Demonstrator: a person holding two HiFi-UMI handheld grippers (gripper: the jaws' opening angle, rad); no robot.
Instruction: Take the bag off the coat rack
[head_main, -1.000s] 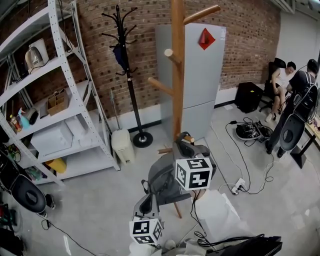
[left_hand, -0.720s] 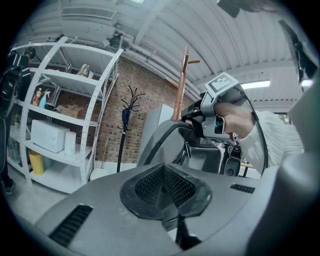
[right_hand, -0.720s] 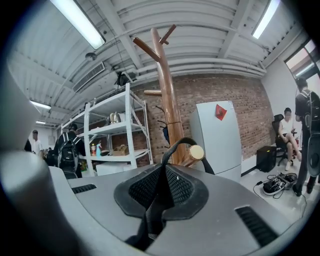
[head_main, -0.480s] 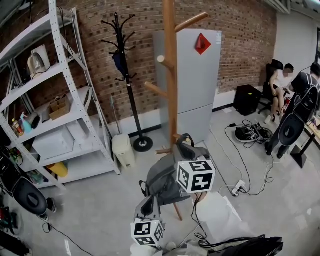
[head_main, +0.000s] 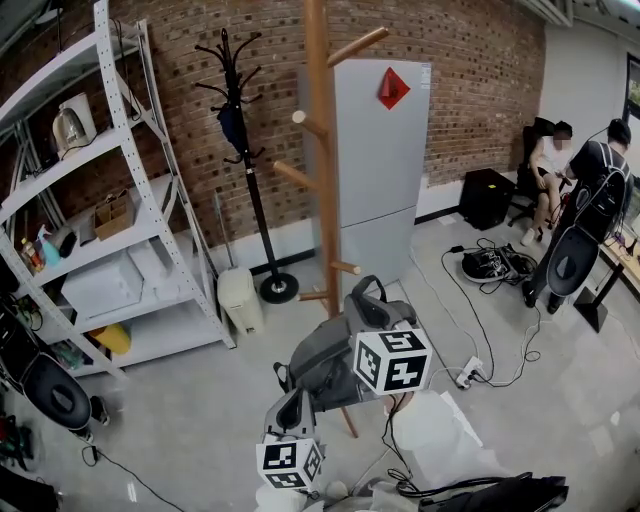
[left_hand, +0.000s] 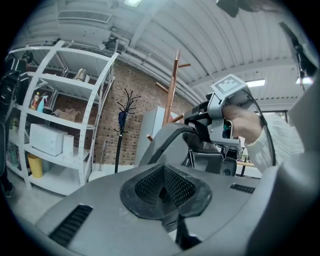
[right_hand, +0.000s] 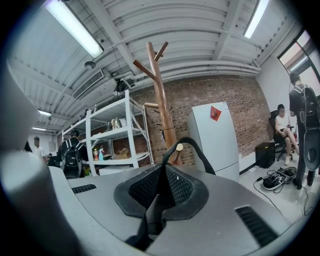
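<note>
2 grippers — right gripper (head_main: 372, 303) clenched on strap (right_hand: 187, 140) of bag (head_main: 322, 360), bag hanging below; left gripper (head_main: 293, 410) closed beside bag.

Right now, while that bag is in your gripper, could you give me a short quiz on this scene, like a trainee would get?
1. True or false: the right gripper is empty.
2. The bag is: A red, B grey, C yellow?
3. Fill in: the diamond sticker on the fridge is ____.

Key:
1. False. Its jaws are shut on the bag's strap.
2. B.
3. Red.
</note>
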